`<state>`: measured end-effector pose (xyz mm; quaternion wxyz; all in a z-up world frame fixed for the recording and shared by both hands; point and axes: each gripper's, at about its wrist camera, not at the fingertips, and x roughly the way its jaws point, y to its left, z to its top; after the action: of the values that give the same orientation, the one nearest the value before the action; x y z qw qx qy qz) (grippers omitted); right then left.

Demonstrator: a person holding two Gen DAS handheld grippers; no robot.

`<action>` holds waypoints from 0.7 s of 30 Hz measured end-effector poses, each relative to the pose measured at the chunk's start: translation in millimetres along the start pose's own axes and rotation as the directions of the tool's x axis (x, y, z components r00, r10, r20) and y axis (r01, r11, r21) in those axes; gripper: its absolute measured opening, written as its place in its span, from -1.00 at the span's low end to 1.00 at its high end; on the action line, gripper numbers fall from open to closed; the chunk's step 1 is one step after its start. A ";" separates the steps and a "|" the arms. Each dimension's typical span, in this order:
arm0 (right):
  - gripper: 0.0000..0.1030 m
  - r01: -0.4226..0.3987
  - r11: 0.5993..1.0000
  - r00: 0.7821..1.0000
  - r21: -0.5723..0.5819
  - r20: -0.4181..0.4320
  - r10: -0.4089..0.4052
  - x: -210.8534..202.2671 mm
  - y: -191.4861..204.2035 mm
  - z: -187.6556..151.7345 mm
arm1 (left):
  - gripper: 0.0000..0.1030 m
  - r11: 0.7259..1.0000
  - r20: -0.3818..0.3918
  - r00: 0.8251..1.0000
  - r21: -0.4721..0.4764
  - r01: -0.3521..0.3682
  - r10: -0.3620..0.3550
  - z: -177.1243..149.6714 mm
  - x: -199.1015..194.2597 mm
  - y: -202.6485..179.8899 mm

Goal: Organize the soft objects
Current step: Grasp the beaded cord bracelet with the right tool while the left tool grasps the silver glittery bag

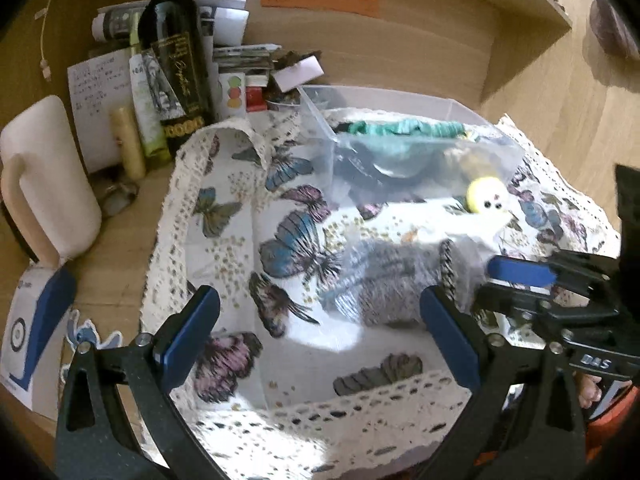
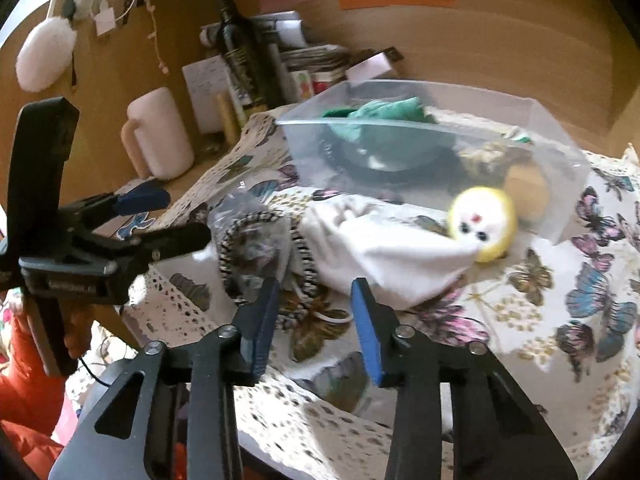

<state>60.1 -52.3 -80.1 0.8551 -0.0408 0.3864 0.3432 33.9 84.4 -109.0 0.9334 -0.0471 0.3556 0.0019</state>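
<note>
A clear plastic bin (image 1: 316, 120) (image 2: 560, 152) stands on the butterfly cloth (image 1: 248, 248) (image 2: 540, 280) and holds green knit fabric (image 1: 404, 128) (image 2: 384, 112) and dark items. In front of it lie a yellow-and-white plush toy (image 1: 486, 196) (image 2: 482, 224), a white cloth (image 2: 384, 248) and a grey fuzzy item in a clear bag (image 1: 384, 280) (image 2: 248, 240). My left gripper (image 1: 320, 332) is open over the cloth, the grey item between its fingers. My right gripper (image 2: 314, 320) is open just before the white cloth and a black-and-white cord (image 2: 304, 264).
A dark wine bottle (image 1: 176, 52) (image 2: 244, 56), a white jug (image 1: 44, 180) (image 2: 160, 136), tubes and papers (image 1: 96, 108) crowd the desk's back left. A wooden wall stands behind. A white fluffy item (image 2: 44, 56) hangs at the left.
</note>
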 end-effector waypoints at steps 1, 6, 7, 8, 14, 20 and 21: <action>-0.50 -0.006 1.000 1.000 -0.004 -0.006 0.006 2.9 2.3 0.1 | 0.97 1.000 -0.004 1.000 0.003 0.006 -0.005 -1.6 0.8 -1.5; -0.81 -0.015 1.000 0.999 -0.011 -0.041 0.014 18.0 7.8 1.1 | 0.97 0.999 -0.022 0.999 0.022 0.024 -0.024 -3.6 8.1 -10.6; -0.83 -0.012 1.000 0.999 -0.008 -0.042 0.012 19.1 7.1 0.6 | 0.97 0.999 -0.022 0.999 0.023 0.026 -0.025 -3.3 8.9 -12.3; -0.85 -0.008 1.000 0.999 -0.005 -0.034 0.008 17.5 5.7 0.2 | 0.97 0.999 -0.021 0.999 0.026 0.026 -0.025 -2.8 9.7 -13.7; -0.86 0.033 0.999 0.998 0.006 0.045 -0.033 -11.2 -2.1 1.8 | 0.97 0.997 -0.032 0.998 0.041 0.058 -0.057 3.5 17.8 -25.2; -0.86 0.096 0.995 0.988 0.023 0.123 -0.099 -41.3 -17.5 9.4 | 0.97 0.998 -0.071 0.996 0.031 0.061 -0.058 6.7 41.3 -32.3; -0.86 0.106 0.994 0.985 0.027 0.131 -0.109 -44.4 -20.6 10.1 | 0.97 0.998 -0.069 0.996 0.020 0.066 -0.064 6.8 42.8 -31.5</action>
<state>58.4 -89.2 -46.5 0.8965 -0.0300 0.3296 0.2946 71.5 52.3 -129.6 0.9208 -0.0482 0.3855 -0.0341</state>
